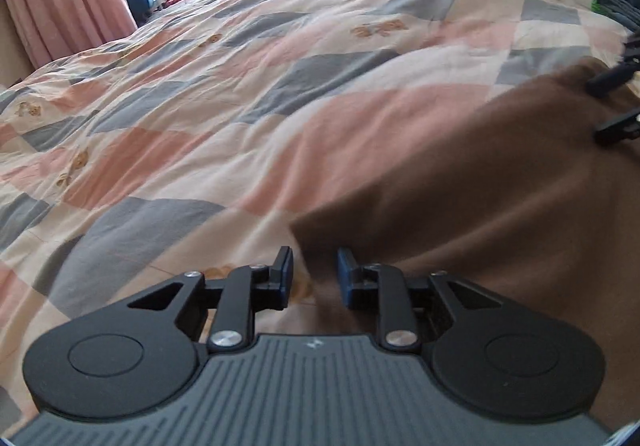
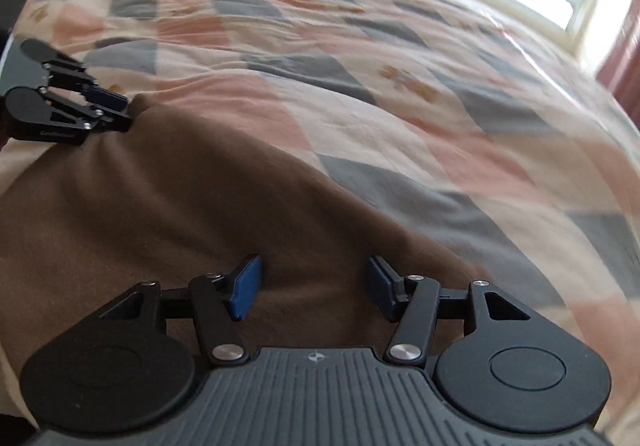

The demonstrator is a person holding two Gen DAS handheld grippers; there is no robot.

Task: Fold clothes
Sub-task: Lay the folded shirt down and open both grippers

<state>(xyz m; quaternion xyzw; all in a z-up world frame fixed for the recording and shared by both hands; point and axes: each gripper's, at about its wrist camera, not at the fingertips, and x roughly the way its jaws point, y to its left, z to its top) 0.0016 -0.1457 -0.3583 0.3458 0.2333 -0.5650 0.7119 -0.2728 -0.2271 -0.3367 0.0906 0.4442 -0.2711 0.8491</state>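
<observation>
On the rumpled patchwork quilt [image 1: 248, 94], both grippers, left [image 1: 314, 276] and right [image 2: 315, 286], gape over soft brown cloth [image 2: 160, 206].

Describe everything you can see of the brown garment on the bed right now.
The brown soft-looking fabric garment lies spread on the patchwork quilt of pink, grey and cream. It looks plain and matte, with gentle wrinkles and no visible seams or prints. Its far edge runs diagonally across the quilt. The left gripper hovers at one corner with jaws open; the right gripper sits over the cloth, jaws also open. Which kind of garment it is cannot be told.
</observation>
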